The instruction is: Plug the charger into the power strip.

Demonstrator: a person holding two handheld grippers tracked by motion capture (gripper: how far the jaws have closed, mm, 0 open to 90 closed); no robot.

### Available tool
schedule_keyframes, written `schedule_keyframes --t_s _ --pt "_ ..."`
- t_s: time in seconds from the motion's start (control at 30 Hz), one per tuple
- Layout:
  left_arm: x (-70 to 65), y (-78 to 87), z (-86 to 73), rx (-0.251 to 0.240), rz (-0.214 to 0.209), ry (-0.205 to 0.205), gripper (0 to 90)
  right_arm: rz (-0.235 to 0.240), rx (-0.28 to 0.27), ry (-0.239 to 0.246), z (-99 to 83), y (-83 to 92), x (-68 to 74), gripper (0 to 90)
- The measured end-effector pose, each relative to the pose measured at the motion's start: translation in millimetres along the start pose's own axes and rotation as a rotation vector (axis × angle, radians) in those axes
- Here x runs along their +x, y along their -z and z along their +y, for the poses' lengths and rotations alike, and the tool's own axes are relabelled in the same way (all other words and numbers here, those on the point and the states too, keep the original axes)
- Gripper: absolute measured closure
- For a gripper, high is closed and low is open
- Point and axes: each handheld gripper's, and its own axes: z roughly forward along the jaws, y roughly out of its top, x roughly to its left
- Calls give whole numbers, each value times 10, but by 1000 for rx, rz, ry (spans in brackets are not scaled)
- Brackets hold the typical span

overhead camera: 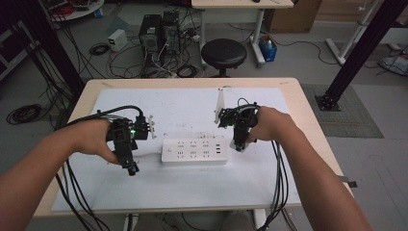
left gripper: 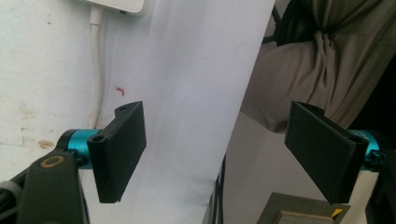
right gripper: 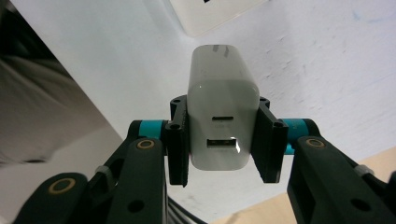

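**Charger held above the power strip, not yet plugged in**

The right gripper (right gripper: 223, 140) was clamped on a white USB charger (right gripper: 223, 116), its jaws pressing the charger's two sides, the ports facing back toward the gripper's camera. Just ahead of the charger's far end lay the white power strip (overhead camera: 195, 150) on the white mat (overhead camera: 192, 187); charger and strip appeared apart, though the high view was too small to be sure. The left gripper (left gripper: 215, 154) stood with jaws wide and nothing between them, the strip's cable (left gripper: 97, 65) ahead of its left jaw. Judged from this, pickup was done; aligning the prongs and pressing the charger into a socket remained.
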Motion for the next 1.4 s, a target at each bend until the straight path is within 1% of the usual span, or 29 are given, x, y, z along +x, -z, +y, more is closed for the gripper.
schedule_keyframes --t_s 0.03,0.07,0.1,0.17,0.27,0.33,0.37,0.4,0.47,0.5,0.53,0.67,0.7,0.77,0.9,0.97,1.0,1.03,1.07,1.1,1.13,1.17,1.2,1.3,1.33,1.4 --pt "0 0 0 0 0 0 207 0 0 0 0 0 0 620" --pt "-15 -7 1 -6 -4 11 207 -1 13 31 59 -7 7 620" --pt "-25 -14 2 -12 -3 12 208 3 16 51 92 -8 7 620" --pt "-38 -20 6 -6 -6 -3 207 -9 13 76 160 -16 17 620" --pt "-42 -20 2 -5 -7 -8 208 -12 13 105 277 -34 17 620" --pt "-38 -13 -13 -2 -4 -14 207 -4 18 135 363 -57 16 620" --pt "-45 -16 -21 -11 -2 -6 207 -7 14 137 395 -68 22 620" --pt "-40 -9 -30 -5 -1 -11 207 -9 12 147 438 -79 21 620" --pt "-42 -11 -40 -12 -1 -9 207 -2 14 159 528 -93 18 620" --pt "-42 -12 -47 -11 -1 -9 207 -2 14 159 528 -93 18 620" --pt "-44 -23 -61 -14 -3 -7 207 4 -1 173 597 -111 7 620" --pt "-47 -32 -77 -18 -2 -8 207 19 -29 179 682 -140 -5 620" --pt "-42 -34 -81 -22 -2 -9 207 19 -30 189 699 -158 -15 620" --pt "-35 -40 -91 -21 -4 -9 207 11 -12 207 764 -236 -26 620" --pt "-32 -47 -95 -20 -4 -8 207 10 -4 220 823 -286 -23 620" --pt "-23 -53 -96 -16 -7 -13 208 7 8 237 877 -336 -38 620" --pt "-23 -53 -96 -16 -7 -13 207 8 13 227 895 -355 -41 620" --pt "-22 -58 -100 -21 -8 -13 207 3 12 231 910 -370 -47 620" --pt "-22 -58 -100 -21 -8 -13 207 7 8 236 921 -381 -56 619" --pt "-21 -60 -104 -25 -9 -7 207 8 5 229 936 -394 -56 620" --pt "-15 -57 -106 -21 -8 -9 207 8 5 229 936 -394 -56 620" --pt "-16 -62 -110 -23 -11 -1 207 17 2 231 961 -417 -64 620" --pt "-11 -66 -112 -23 -9 -2 207 11 0 242 978 -428 -70 620" --pt "0 -73 -117 -19 -12 -4 208 12 -1 243 1007 -455 -67 620" --pt "-5 -81 -119 -31 -15 14 208 12 -1 243 1007 -455 -67 620" --pt "-2 -84 -121 -34 -16 22 208 12 -4 250 1025 -473 -73 620"
